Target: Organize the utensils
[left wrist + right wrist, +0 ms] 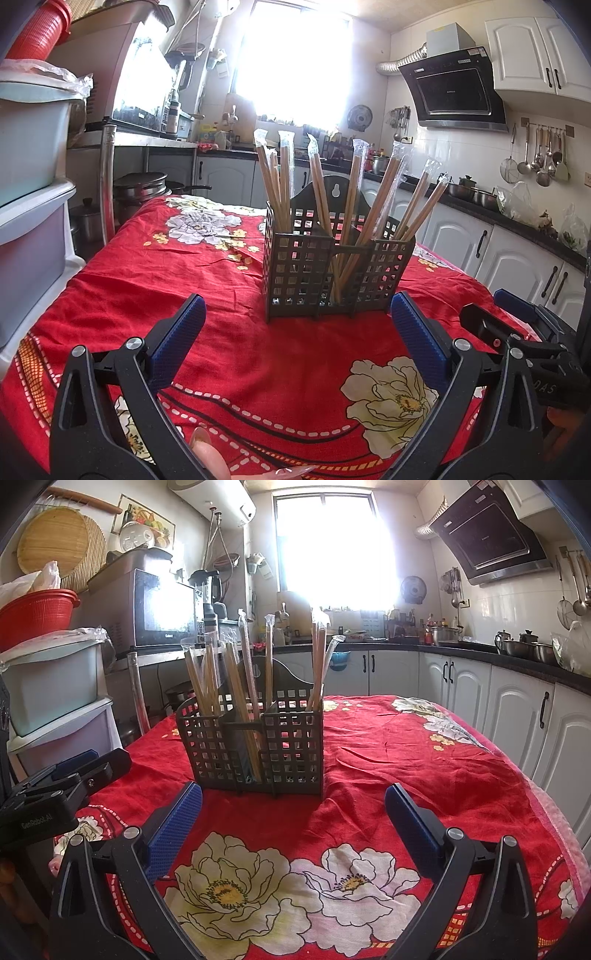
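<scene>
A dark holder (pixel 334 266) with little square holes stood upright near the middle of the table, on a red cloth (pixel 229 332) with big flowers. It had a tall back piece with a hanging hole and a few boxes inside. Many wooden chopsticks (pixel 282 184) in clear wrappers stood in those boxes and leaned out in different ways, some to one side and some to the other. The left gripper (pixel 297 332) was spread wide with nothing between its blue pads (pixel 184 332). It hung low over the cloth at the near edge of the table, pointing at the holder but not touching it. The right gripper (pixel 293 812) was spread wide too and held nothing. It also hung over the near edge of the table, with the holder (pixel 255 746) a little way in front of it. The two grippers were side by side, and each one showed at the edge of the other's view. Beyond the far edge of the table there was a bright window (pixel 328 550), white cupboards (pixel 517 720), and a black hood (pixel 454 92) on the wall.
</scene>
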Demonstrator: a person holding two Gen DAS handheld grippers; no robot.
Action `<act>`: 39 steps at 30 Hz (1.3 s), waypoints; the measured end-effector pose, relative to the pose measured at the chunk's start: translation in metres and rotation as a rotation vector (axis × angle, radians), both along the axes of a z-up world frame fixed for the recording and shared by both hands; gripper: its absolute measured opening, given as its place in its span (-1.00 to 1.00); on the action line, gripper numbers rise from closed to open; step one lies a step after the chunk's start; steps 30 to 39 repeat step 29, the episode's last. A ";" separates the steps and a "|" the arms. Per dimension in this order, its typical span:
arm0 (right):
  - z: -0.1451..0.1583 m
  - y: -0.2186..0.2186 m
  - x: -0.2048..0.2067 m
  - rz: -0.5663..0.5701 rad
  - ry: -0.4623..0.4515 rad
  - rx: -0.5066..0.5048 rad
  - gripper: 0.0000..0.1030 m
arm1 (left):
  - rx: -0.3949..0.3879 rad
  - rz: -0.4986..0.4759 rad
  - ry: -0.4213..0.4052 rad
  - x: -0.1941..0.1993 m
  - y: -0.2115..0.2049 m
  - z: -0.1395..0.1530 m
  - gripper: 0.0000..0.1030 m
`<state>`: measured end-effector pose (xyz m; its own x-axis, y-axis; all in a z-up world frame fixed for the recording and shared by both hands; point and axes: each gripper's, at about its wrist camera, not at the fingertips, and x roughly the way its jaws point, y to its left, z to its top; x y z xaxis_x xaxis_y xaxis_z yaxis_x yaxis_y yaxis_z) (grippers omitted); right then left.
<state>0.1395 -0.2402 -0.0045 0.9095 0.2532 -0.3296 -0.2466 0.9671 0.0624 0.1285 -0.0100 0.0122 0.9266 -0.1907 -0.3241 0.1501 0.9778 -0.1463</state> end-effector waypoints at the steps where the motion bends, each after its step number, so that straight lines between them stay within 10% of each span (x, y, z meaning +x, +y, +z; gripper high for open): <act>1: 0.000 0.000 0.000 0.000 0.000 0.000 0.88 | 0.001 -0.001 0.000 0.000 0.000 0.000 0.80; 17: 0.000 0.001 0.000 -0.026 0.011 -0.010 0.88 | 0.016 -0.016 0.081 0.008 -0.005 -0.007 0.80; 29: -0.029 -0.140 0.105 -0.439 0.483 -0.118 0.88 | 0.102 0.381 0.516 0.102 0.143 -0.034 0.80; 39: -0.029 -0.140 0.105 -0.439 0.483 -0.118 0.88 | 0.102 0.381 0.516 0.102 0.143 -0.034 0.80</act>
